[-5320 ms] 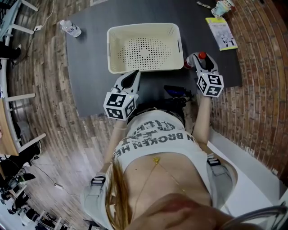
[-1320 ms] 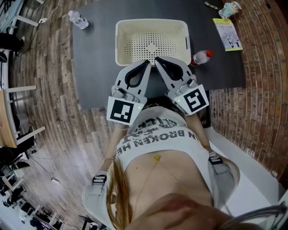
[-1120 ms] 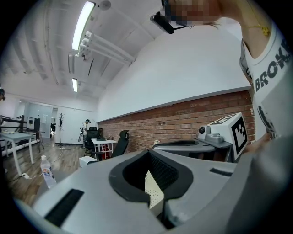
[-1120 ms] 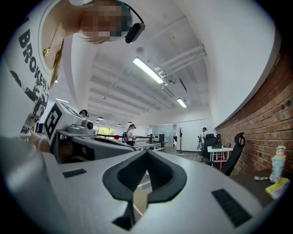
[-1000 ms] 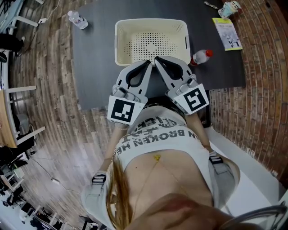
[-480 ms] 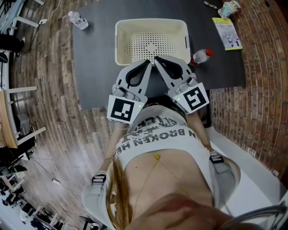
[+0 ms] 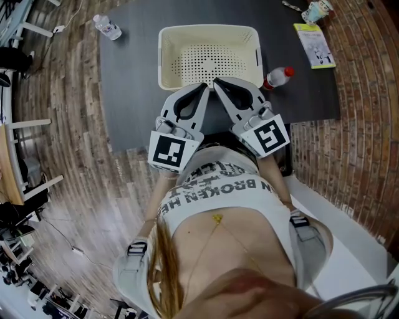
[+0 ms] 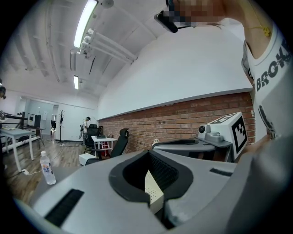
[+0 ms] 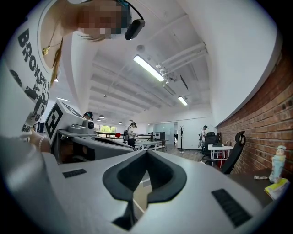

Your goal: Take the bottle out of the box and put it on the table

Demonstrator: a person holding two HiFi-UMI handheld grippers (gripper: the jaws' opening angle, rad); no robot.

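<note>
The red-capped bottle [image 7: 277, 78] lies on the dark table [image 7: 131, 81], just right of the cream perforated box [image 7: 209, 56], which holds nothing. My left gripper [image 7: 204, 88] and right gripper [image 7: 217, 83] sit side by side at the box's near wall, tips almost touching each other. Both are shut with nothing held. In the left gripper view my left gripper [image 8: 147, 153] shows its jaws met, with a bit of the cream box [image 8: 154, 194] seen through the gap. My right gripper [image 9: 147, 152] looks the same in its own view. The bottle is apart from both.
A clear water bottle [image 7: 107, 26] stands at the table's far left corner, also visible as the water bottle [image 8: 47, 168]. A yellow-green booklet [image 7: 315, 47] and a small figurine [image 7: 317, 11] lie at the far right. Wooden floor surrounds the table.
Since the oldest frame my right gripper has left the red-capped bottle and come to the middle beside the left one. Over the last second nothing has moved.
</note>
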